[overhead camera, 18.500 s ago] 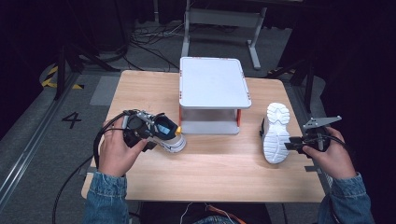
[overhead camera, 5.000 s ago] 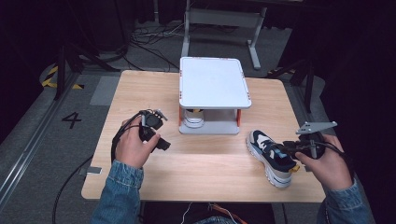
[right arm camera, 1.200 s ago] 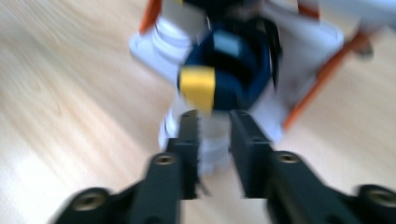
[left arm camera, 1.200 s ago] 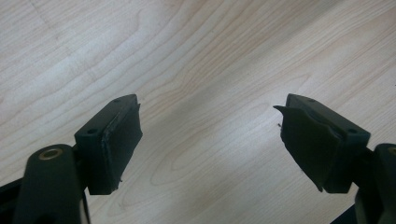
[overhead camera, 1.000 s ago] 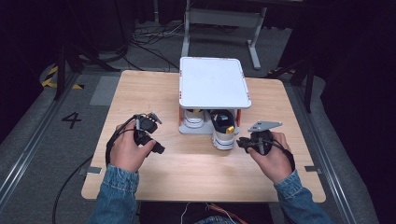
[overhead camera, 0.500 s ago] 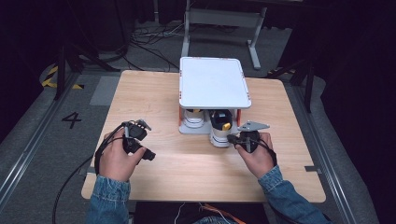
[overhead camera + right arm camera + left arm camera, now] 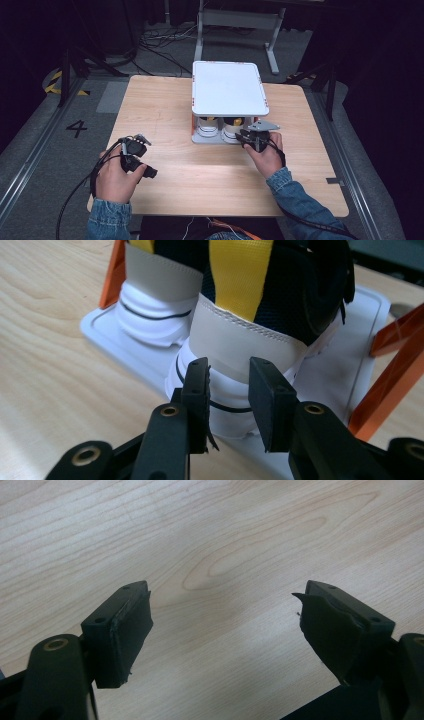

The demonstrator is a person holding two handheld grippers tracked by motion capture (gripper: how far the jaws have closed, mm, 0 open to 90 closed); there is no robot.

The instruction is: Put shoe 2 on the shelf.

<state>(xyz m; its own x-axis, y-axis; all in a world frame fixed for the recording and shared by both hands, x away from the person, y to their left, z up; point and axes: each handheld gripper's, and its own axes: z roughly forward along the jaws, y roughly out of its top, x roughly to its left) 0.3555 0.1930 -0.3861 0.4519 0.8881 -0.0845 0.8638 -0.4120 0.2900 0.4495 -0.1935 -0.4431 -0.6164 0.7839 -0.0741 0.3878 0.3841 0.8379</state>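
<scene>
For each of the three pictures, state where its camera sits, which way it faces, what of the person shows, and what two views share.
High view: above the person's side, facing forward and down at the table; forearms, hands, left gripper, right gripper.
Left gripper view: rides the left gripper, facing bare tabletop; open jaws.
Right gripper view: rides the right gripper, facing shoe heels.
Shared: shoes on the white shelf appear in high and right gripper views.

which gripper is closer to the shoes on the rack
Right. The right gripper is right at the heel of the near shoe on the rack's bottom shelf; the left gripper is off over bare table.
</scene>
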